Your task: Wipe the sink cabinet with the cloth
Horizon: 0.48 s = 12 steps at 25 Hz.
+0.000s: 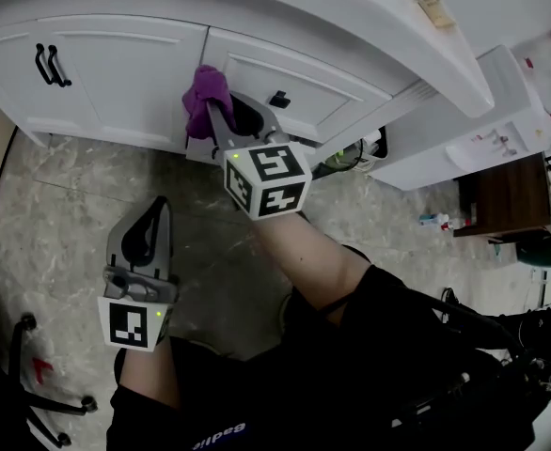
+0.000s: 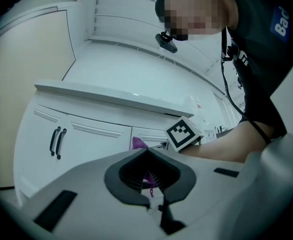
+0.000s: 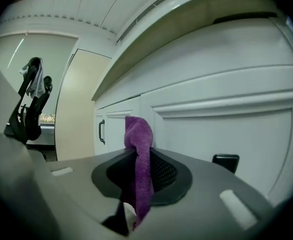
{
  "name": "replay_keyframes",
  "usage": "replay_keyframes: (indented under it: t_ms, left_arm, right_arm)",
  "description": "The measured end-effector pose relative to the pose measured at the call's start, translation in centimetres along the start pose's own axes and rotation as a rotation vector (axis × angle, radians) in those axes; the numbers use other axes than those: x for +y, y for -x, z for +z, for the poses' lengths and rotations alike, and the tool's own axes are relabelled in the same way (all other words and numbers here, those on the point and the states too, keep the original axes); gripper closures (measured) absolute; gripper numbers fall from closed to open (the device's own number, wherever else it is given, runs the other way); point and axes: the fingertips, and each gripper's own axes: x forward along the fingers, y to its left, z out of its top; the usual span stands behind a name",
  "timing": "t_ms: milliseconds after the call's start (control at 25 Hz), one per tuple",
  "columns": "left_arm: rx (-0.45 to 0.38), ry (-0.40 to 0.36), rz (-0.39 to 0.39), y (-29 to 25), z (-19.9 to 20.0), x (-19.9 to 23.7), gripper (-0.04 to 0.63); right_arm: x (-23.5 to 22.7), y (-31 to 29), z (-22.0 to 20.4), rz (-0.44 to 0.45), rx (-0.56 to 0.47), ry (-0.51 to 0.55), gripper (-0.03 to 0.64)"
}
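White sink cabinet (image 1: 125, 73), purple cloth (image 1: 203, 97) in right tool (image 1: 216, 111)

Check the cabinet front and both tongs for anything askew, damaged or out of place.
Nothing stands out. The cabinet doors sit shut, the purple cloth is clamped in the right tongs close to the door front, and the left tongs hang shut and empty over the floor.

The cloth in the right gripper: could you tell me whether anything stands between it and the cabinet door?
Nothing visible does: the cloth, held by the right gripper, faces bare door panel; the black knob sits aside.
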Motion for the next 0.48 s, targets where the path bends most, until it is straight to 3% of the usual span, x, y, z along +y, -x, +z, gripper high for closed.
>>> replay_keyframes:
  t_ms: [480]
  left_arm:
    - [-0.006,0.039,-0.065,-2.5,-1.6,-0.8,0.595]
  right_arm:
    - [-8.2,8.4,-0.7,-0.133,-0.011,-0.017,0.557]
